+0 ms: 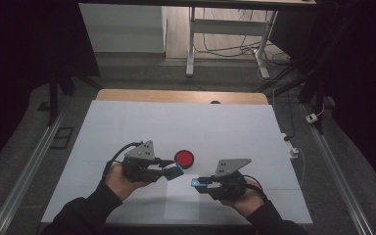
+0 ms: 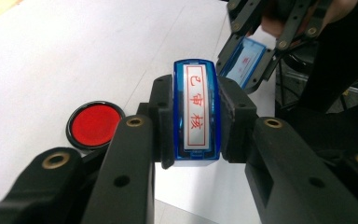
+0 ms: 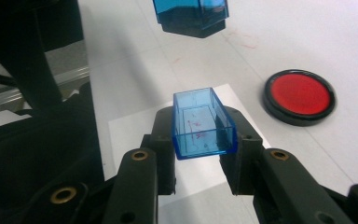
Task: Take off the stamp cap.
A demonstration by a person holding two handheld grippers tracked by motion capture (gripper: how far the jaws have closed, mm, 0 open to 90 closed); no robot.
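— Near the lower middle of the high view, what do the two grippers carry?

— At lower left of centre, the left gripper [image 1: 176, 170] has its fingers [image 2: 165, 123] pinching a blue stamp [image 2: 196, 112]. In the left gripper view the stamp sits at the centre of the frame, its white face with red characters turned up toward the camera.

— And the other one?

— The right gripper [image 1: 198, 183], lower right of centre, has its fingers [image 3: 163, 140] pinching a clear blue cap [image 3: 203, 123]. In the right gripper view the cap sits mid-frame, its hollow side up, with faint red smears inside.

— Do stamp and cap touch?

— No, they are apart. In the right gripper view the stamp hangs at the top edge of the frame, above the cap.

— What lies on the counter [image 1: 127, 127]?

— A round red ink pad [image 1: 184, 157] in a black rim, just above and between the two grippers in the high view. A white sheet of paper [image 1: 181, 198] lies below them, toward the bottom of the frame.
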